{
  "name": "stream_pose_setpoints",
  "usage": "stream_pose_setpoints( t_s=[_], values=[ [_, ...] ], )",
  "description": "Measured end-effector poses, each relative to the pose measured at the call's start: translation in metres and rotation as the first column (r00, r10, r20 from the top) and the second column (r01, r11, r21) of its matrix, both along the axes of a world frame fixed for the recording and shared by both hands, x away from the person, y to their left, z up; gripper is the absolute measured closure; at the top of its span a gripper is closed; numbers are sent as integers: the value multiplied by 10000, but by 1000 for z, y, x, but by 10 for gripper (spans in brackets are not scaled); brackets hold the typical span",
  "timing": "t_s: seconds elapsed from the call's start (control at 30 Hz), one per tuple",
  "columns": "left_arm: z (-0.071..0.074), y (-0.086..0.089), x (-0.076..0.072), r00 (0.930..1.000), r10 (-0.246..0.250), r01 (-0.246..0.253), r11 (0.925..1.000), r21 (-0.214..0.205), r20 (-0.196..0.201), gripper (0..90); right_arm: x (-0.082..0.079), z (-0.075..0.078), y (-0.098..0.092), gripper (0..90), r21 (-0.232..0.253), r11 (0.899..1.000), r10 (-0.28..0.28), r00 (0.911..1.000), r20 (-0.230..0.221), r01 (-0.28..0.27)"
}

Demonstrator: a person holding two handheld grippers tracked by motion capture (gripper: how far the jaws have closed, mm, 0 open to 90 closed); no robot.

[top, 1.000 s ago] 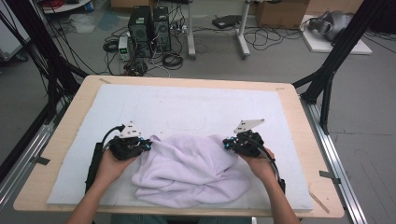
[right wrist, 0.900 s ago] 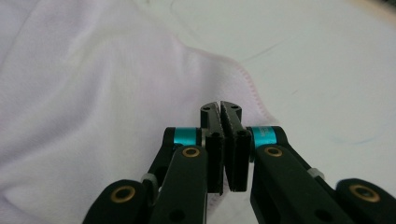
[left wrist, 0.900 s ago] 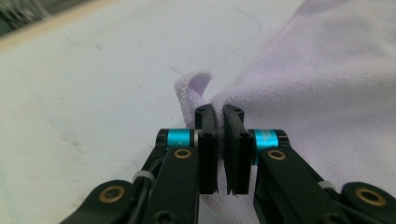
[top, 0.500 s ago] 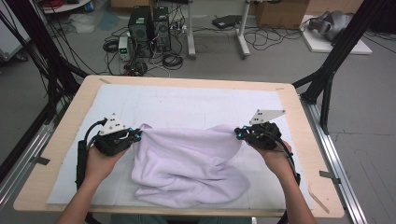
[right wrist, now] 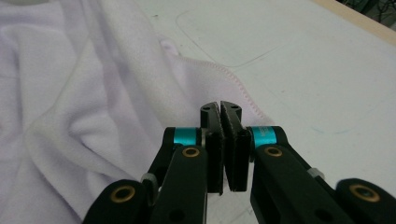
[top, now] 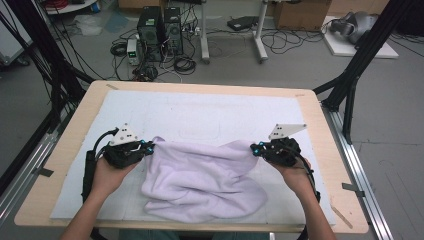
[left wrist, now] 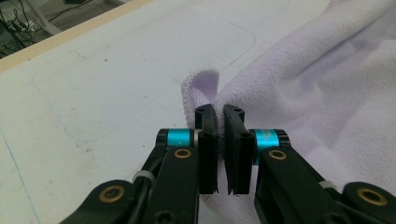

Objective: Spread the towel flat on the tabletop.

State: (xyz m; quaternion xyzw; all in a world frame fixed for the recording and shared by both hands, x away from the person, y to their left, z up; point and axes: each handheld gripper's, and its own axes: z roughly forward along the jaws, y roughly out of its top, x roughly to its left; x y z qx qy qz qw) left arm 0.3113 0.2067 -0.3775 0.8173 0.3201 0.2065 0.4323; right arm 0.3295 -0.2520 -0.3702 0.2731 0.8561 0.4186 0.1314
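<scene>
On table point(top: 75, 145): one towel point(top: 200, 180), two grippers pinching corners.

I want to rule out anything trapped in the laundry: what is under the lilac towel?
The towel lies bunched on the white mat, which shows all around it. Whatever sits beneath its folds is covered and cannot be seen.

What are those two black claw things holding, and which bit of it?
Both hold the lilac towel: the left gripper pinches a hemmed corner, and the right gripper pinches its stitched edge.

Grey floor point(top: 250, 70), tangled cables point(top: 185, 62)
</scene>
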Motion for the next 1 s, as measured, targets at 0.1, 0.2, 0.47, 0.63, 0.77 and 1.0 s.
stream_pose_setpoints(
  t_s=[0.1, 0.2, 0.47, 0.63, 0.77, 1.0],
  values=[
    [0, 0, 0, 9999, -133, 132, 9999, -84, -102, 843, -1, -4, 0, 884, 77, 10000, 64, 9999, -118, -63],
    [1, 1, 5, 9996, -151, 150, 9999, -47, -218, 844, 0, -9, 0, 884, 297, 9992, 271, 9985, -486, -256],
    [76, -12, 102, 9971, 628, -600, 9961, -653, 420, 823, 87, 81, -7, 874, 171, 9841, -1773, 9816, 714, 1765],
    [111, -17, 145, 9842, 1664, -1624, 9845, -669, 602, 588, 125, 113, -18, 587, 1271, 9327, -3465, 9364, 559, 3376],
    [82, -14, 133, 9908, 1330, -1323, 9908, -267, 256, 544, 114, 75, -5, 592, 492, 9603, -2768, 9600, 427, 2747],
    [25, -5, 84, 9968, 736, -751, 9960, -486, -316, 523, 83, 28, 8, 590, 184, 9863, -1639, 9865, -65, 1640]
  ],
)
